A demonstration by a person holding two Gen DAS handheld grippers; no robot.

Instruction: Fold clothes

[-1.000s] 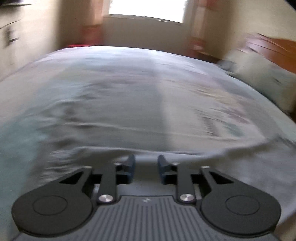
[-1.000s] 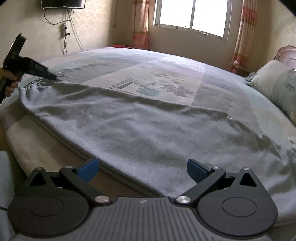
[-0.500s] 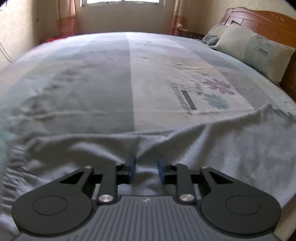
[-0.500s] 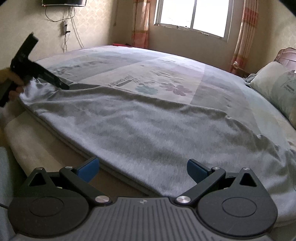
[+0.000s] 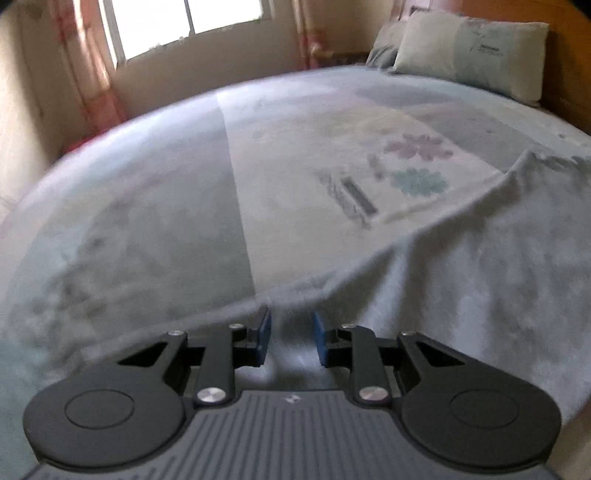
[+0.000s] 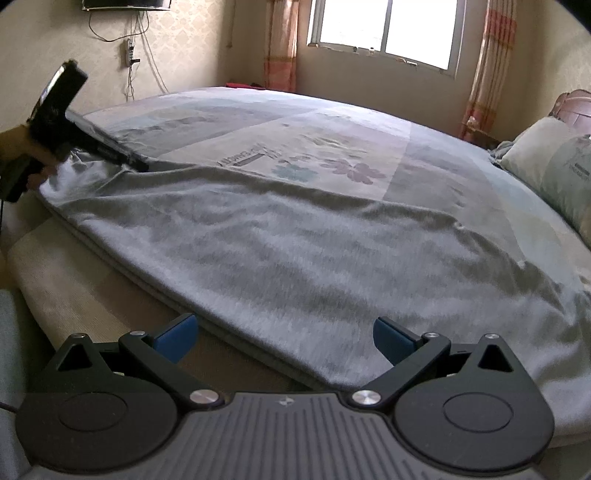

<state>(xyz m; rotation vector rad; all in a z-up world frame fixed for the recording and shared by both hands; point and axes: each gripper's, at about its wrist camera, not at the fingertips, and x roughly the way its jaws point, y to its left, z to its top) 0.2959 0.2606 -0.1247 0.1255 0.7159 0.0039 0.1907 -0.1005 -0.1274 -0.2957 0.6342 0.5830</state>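
A large grey garment (image 6: 295,251) lies spread across the near half of the bed, hanging over the front edge. My left gripper (image 5: 291,339) is shut on a bunched part of the garment (image 5: 480,277) at its left corner, fabric drawn taut from its fingers. From the right wrist view, the left gripper (image 6: 142,165) reaches in from the far left, held by a hand (image 6: 33,155), with cloth gathered around its tip. My right gripper (image 6: 284,336) hovers open above the garment's near edge, nothing between its blue pads.
The bed's patterned sheet (image 6: 314,140) with flower prints lies beyond the garment. Pillows (image 6: 554,166) rest at the right by a wooden headboard. A window (image 6: 384,29) and curtains are behind. The beige mattress side (image 6: 92,295) shows at the lower left.
The left gripper has carried the garment's corner inward over the sheet, and its view has swung right toward the pillows. The right gripper has stayed in place, still open.
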